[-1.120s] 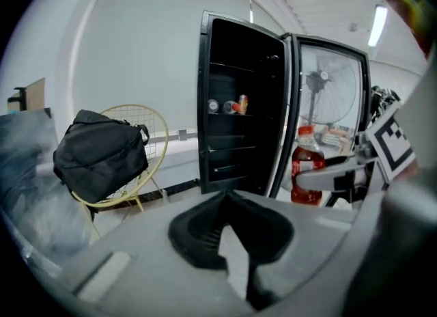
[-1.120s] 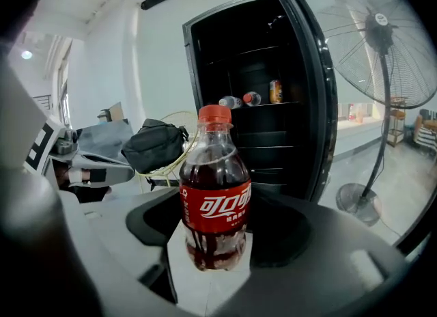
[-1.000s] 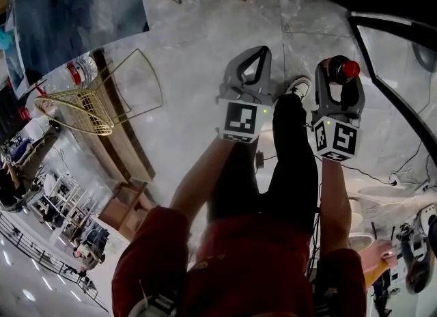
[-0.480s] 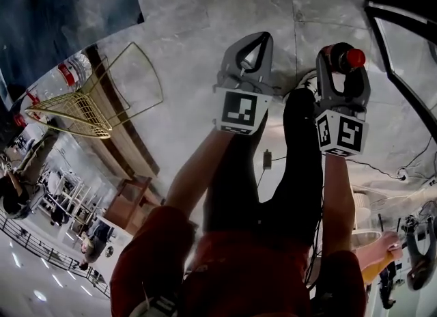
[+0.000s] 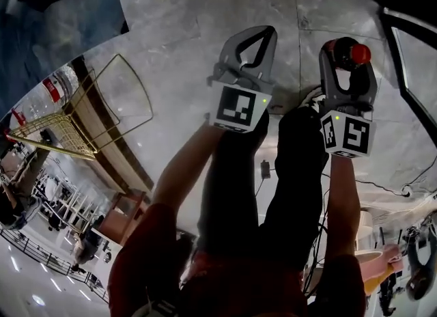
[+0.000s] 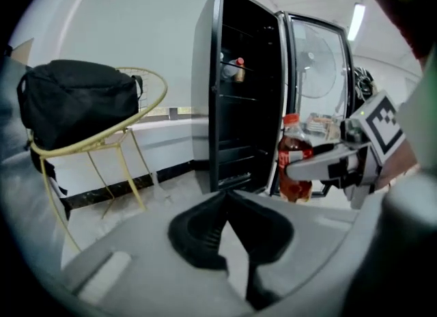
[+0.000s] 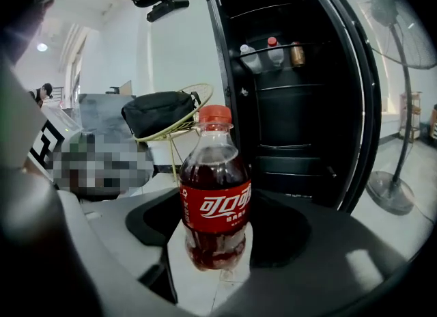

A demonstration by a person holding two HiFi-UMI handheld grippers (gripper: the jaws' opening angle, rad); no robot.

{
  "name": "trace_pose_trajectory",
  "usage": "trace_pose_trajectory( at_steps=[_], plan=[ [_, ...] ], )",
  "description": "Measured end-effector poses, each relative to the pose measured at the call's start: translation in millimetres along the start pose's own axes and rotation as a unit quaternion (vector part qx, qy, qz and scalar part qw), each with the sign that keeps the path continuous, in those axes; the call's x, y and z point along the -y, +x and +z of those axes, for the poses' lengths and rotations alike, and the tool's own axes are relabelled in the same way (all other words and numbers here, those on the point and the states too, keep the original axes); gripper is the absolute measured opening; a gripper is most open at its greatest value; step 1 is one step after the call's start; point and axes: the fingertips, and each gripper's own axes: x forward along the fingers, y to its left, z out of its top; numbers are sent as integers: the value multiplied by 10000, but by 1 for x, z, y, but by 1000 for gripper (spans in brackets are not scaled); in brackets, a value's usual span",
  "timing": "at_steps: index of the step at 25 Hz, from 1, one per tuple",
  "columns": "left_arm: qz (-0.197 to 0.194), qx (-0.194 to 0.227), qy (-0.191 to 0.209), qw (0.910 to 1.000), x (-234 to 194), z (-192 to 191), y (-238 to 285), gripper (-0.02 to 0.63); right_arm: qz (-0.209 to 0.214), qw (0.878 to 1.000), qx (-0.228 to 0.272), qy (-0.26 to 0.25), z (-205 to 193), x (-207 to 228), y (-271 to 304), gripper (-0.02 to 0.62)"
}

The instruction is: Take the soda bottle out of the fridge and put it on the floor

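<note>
Since a second ago the gold wire chair [image 5: 89, 114] has slid leftward in the head view, and the red cap sits between my right fingers [image 7: 147, 220] just as it did then; my right gripper [image 5: 347, 52] is clamped on the soda bottle [image 7: 214, 206], which stands upright between the fingers, label facing me, floor [image 5: 184, 49] tiles showing under its base; my left gripper [image 5: 266, 32] carries nothing, its fingers [image 6: 198, 233] closed tip to tip; beyond both pairs of fingers stands the fridge [image 7: 300, 117], door open, with a few small bottles [image 7: 273, 50] on an upper shelf; left of the bottle, a black bag [image 7: 160, 112] fills the chair's seat.
</note>
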Motion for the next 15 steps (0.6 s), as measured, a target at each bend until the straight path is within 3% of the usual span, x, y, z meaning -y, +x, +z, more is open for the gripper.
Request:
trace_pose_trajectory(
  at_steps=[8, 15],
  plan=[
    [-258, 19, 20, 9997, -9, -104, 63, 0, 61, 9999, 154, -20, -92, 24, 63, 301],
    [-29, 166, 109, 9998, -25, -174, 116, 0, 199, 9993, 287, -126, -166, 38, 115, 301]
  ],
)
